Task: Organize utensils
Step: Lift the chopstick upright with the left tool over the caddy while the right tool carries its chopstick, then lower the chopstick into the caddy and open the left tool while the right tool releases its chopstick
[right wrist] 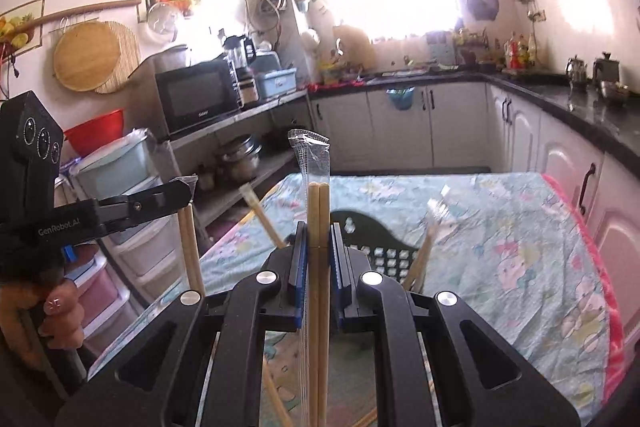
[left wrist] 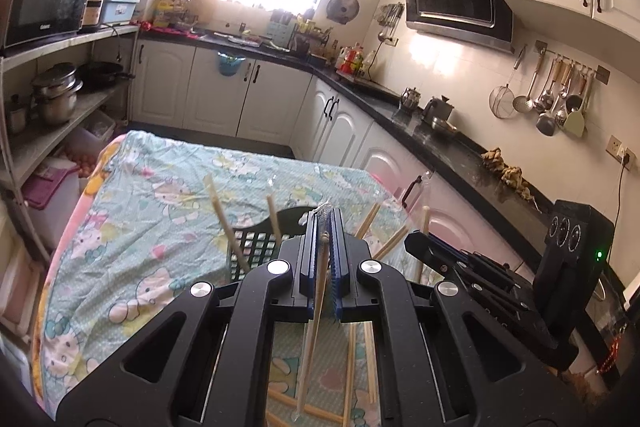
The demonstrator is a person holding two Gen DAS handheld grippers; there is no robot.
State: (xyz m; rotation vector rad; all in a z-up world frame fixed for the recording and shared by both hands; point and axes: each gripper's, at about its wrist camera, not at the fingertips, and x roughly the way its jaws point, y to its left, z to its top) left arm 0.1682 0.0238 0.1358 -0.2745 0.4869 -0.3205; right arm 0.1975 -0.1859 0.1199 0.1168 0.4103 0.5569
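Observation:
In the left wrist view my left gripper (left wrist: 323,218) is shut on a plastic-wrapped pair of chopsticks (left wrist: 316,307), which hangs down below the jaws. My right gripper (right wrist: 319,229) is shut on another wrapped pair of chopsticks (right wrist: 319,203), which stands upright with its clear wrapper tip above the jaws. Both grippers hover over a black slotted basket (left wrist: 260,241) (right wrist: 374,239) on the table. Several wrapped chopsticks (left wrist: 224,215) (right wrist: 420,259) lean in the basket. The right gripper (left wrist: 416,243) also shows beside the left one. Loose chopsticks (left wrist: 308,405) lie on the cloth below.
The table wears a pale cartoon-print cloth (left wrist: 160,227) (right wrist: 500,227). A black counter with white cabinets (left wrist: 448,147) runs along the right. Shelves with a microwave (left wrist: 44,1), pots and plastic drawers (right wrist: 120,227) stand on the left. A person's hand (right wrist: 60,311) holds the left gripper.

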